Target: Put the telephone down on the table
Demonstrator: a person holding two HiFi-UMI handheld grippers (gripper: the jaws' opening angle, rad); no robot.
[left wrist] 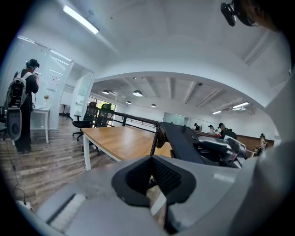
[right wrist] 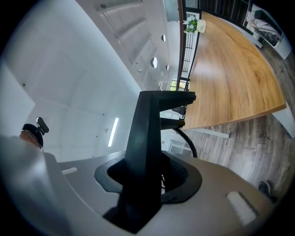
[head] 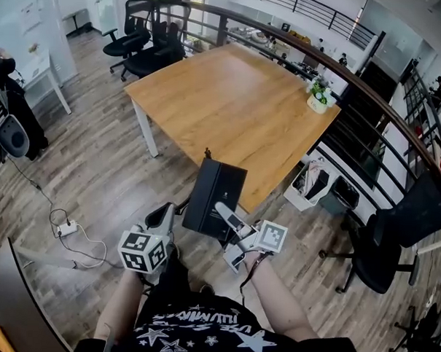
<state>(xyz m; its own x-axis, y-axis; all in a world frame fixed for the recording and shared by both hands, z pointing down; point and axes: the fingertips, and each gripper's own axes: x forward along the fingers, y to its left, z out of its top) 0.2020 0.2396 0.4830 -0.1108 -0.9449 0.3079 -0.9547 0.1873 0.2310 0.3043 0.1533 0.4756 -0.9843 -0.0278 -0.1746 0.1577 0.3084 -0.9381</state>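
The telephone [head: 214,193] is a black flat box with a coiled cord, held in the air just short of the wooden table's [head: 231,106] near corner. My right gripper [head: 220,210] is shut on its lower edge. In the right gripper view the telephone [right wrist: 147,133] stands upright, clamped in my right gripper [right wrist: 147,170], with the table [right wrist: 230,69] beyond. My left gripper [head: 164,214] hovers just left of the telephone, jaws together and holding nothing. From my left gripper [left wrist: 154,184] the telephone [left wrist: 182,140] shows to the right, its cord hanging behind the jaws.
A small potted plant [head: 319,96] stands at the table's far right corner. Black office chairs [head: 150,37] are beyond the table and another chair [head: 385,244] stands at the right. A curved railing [head: 355,90], a white bin [head: 307,186] and a floor power strip [head: 66,229] surround it.
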